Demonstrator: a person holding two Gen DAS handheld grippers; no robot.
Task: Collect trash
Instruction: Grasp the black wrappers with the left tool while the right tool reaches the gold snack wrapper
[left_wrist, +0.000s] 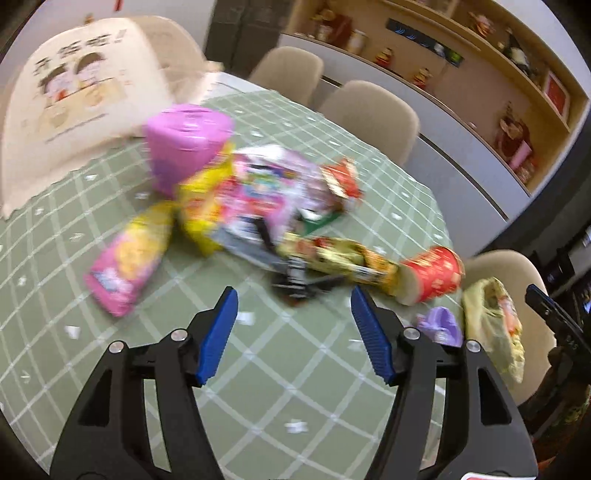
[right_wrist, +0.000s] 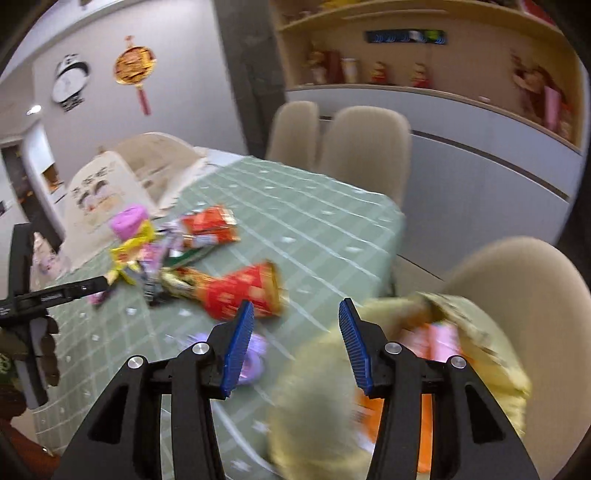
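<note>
The trash lay heaped near the middle of the table (left_wrist: 92, 362), on its green checked cloth: a yellow snack bag (left_wrist: 201, 206), a pink printed wrapper (left_wrist: 258, 184), a red wrapper (left_wrist: 341, 179) toward the far edge, and a pink-and-yellow pouch (left_wrist: 129, 258) lying apart on the left. A pink tub (left_wrist: 184, 144) stood just behind the heap. A gold-and-red wrapper (left_wrist: 343, 258) touched a red paper cup (left_wrist: 432, 273) tipped on its side near the right edge, with a small purple cup (left_wrist: 441, 325) closer to me by that edge. My left jaws (left_wrist: 293, 336) hung spread wide over bare cloth in front of the heap, gripping nothing. My right jaws (right_wrist: 295, 345) were also spread and empty, above a yellowish plastic bag (right_wrist: 491, 354) at the right edge that already held pink and orange packets. A cream tote bag (left_wrist: 74, 96) sat at the far left corner. Beige chairs (left_wrist: 373, 114) ringed the table.
</note>
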